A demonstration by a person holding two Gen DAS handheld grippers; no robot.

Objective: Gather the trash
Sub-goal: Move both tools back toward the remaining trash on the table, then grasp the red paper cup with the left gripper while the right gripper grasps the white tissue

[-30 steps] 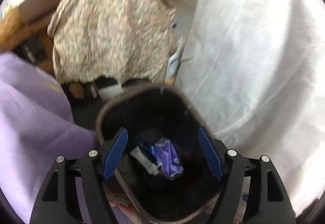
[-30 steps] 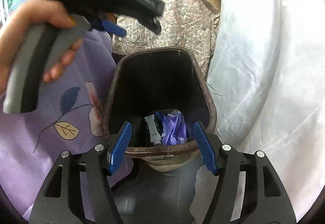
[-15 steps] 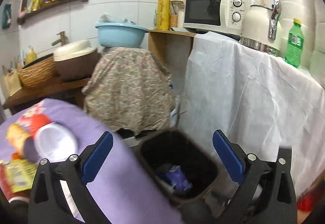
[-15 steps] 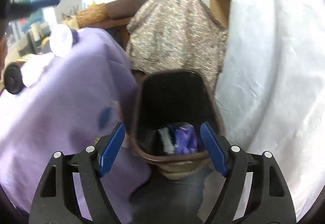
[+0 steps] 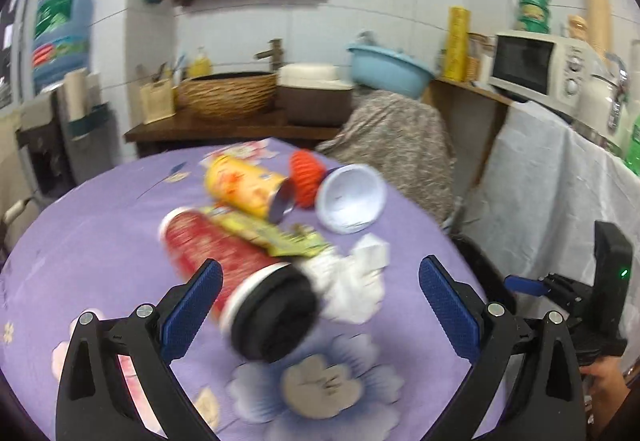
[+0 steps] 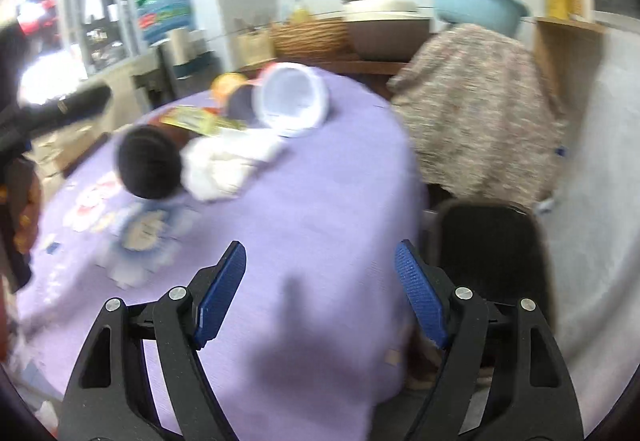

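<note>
Both views are now swung up off the dark plastic bin (image 6: 492, 253) at 4 o'clock, so with the left gripper (image 5: 320, 313) and right gripper (image 6: 320, 293) just widened and empty, the red cardboard tube (image 5: 224, 261) looks lined up next on the purple flowered tablecloth (image 5: 100, 249).

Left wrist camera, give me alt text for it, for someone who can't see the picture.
The open left gripper hovers over a purple floral tablecloth strewn with trash: a red can with a black lid lying on its side between the jaws, crumpled white paper, a yellow can and a white cup. Behind are a cluttered counter and a microwave.
</note>
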